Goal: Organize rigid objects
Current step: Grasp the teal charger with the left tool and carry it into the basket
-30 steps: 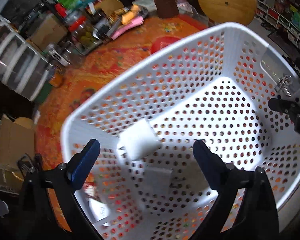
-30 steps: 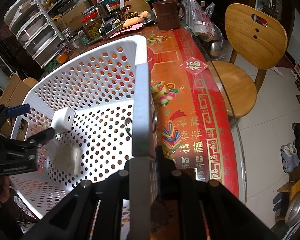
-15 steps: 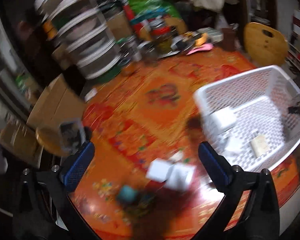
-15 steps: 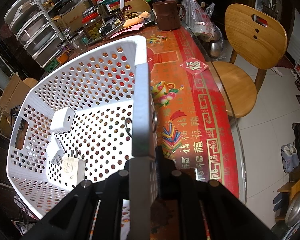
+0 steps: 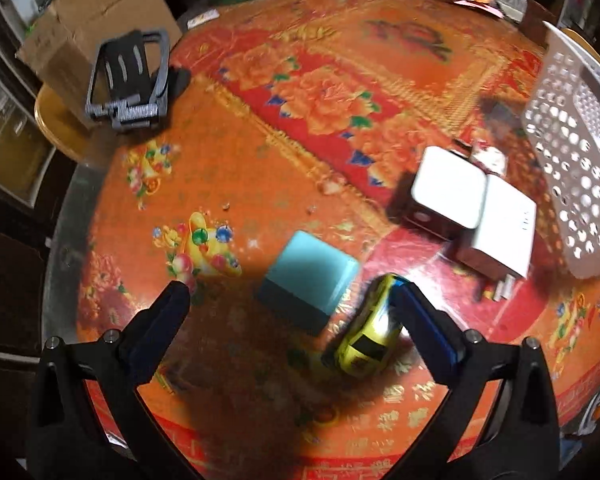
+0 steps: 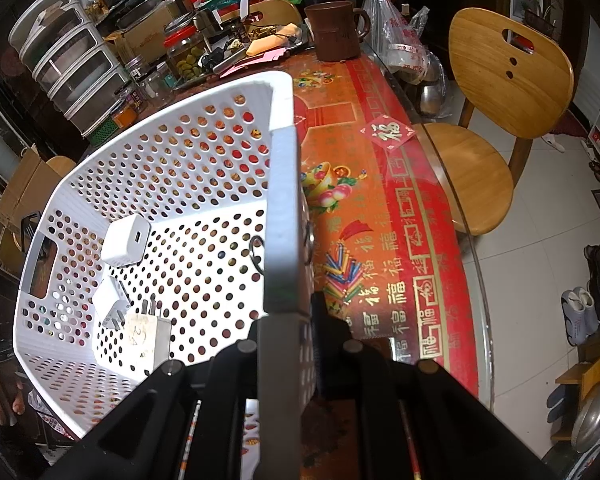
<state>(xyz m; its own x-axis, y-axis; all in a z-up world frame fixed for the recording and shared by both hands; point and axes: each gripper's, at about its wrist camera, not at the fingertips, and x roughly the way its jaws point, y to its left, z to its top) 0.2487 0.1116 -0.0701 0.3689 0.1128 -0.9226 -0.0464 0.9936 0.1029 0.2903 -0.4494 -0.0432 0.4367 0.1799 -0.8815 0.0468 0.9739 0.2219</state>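
Hovering wide-spread and empty, the left gripper over the near part of the orange tablecloth, likely lining up on the teal block between the fingers or the yellow toy car just beside the right finger. Waiting further right, two white adapters touching each other, near the white basket. Pinching the basket's near rim, the right gripper pressed together on it, apparently steadying the basket for drops. Already lying inside: three white chargers.
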